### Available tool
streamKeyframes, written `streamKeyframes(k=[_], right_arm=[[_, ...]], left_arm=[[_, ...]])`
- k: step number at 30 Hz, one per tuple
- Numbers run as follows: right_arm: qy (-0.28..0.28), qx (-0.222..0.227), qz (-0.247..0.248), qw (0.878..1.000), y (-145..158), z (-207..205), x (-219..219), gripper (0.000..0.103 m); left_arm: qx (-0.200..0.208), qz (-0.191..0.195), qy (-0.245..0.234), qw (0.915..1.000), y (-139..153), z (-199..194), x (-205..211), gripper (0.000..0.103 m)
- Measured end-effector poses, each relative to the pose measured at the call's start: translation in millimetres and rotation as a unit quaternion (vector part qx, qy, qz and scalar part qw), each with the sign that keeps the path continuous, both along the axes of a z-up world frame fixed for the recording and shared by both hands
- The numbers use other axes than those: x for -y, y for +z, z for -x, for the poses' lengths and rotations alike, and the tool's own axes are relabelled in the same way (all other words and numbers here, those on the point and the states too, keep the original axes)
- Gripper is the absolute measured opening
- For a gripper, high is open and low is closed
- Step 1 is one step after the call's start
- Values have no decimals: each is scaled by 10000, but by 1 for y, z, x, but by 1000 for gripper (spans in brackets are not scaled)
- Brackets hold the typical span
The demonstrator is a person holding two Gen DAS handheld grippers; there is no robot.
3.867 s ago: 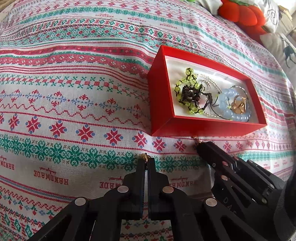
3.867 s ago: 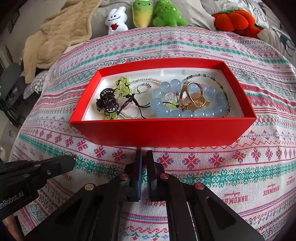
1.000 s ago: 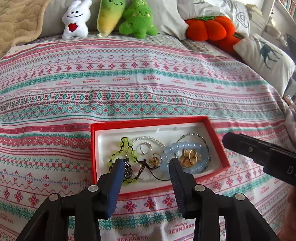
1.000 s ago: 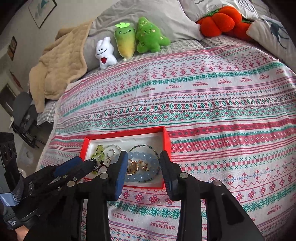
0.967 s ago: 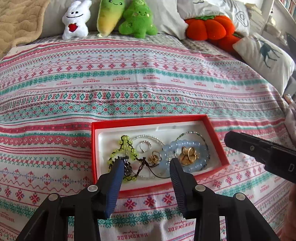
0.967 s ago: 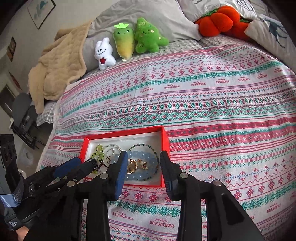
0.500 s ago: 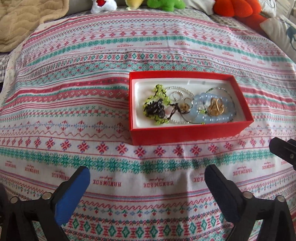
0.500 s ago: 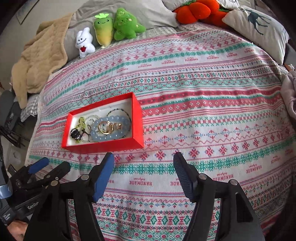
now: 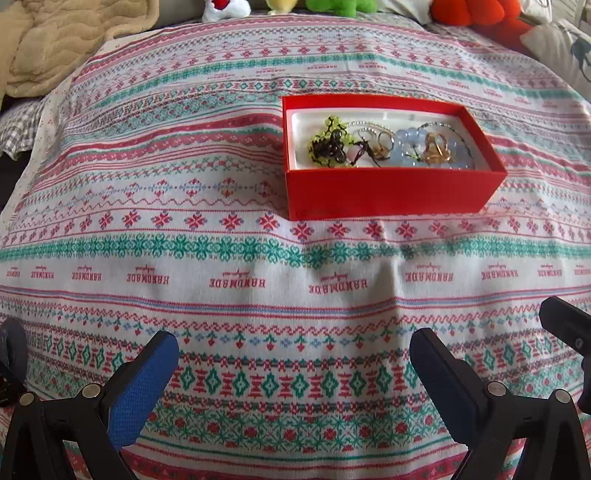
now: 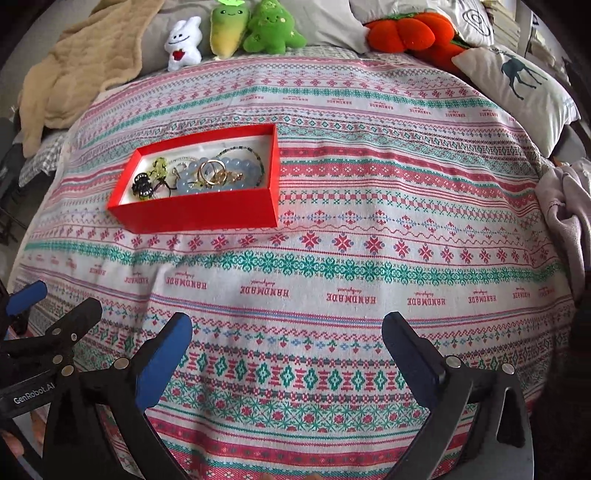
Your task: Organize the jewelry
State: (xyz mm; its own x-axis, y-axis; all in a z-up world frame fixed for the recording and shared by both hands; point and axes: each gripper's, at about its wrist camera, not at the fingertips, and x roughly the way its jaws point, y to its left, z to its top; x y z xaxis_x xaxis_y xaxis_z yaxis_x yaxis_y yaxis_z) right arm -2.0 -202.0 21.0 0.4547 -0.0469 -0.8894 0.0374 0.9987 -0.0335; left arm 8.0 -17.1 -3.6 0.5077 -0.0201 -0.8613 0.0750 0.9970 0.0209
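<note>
Red box (image 9: 391,192) lies ahead-right of the left gripper (image 9: 295,354), long axis crosswise, probably nearer it. Right gripper (image 10: 288,339) is opening, left wide open; both empty.

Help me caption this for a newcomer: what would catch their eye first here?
The bright red box on the patterned bedspread, its white inside heaped with tangled jewelry: pale blue beads, gold rings, a yellow-green bead strand. Next, the plush toys lined up at the far edge. In the foreground, the right gripper stands wide, jaws opening, nothing between them.
</note>
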Motion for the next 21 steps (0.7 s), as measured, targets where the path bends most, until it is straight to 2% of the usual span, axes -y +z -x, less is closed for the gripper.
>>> streamKeyframes(k=[7,21], right_arm=[[78,-34,303,9995,-8,16,-3,103],[-26,112,361,9993,2,23,3,103]], left_arm=[[-14,30,197,9998,-7,12,4,103],[90,-23,301,9995,-7,18,9,103]])
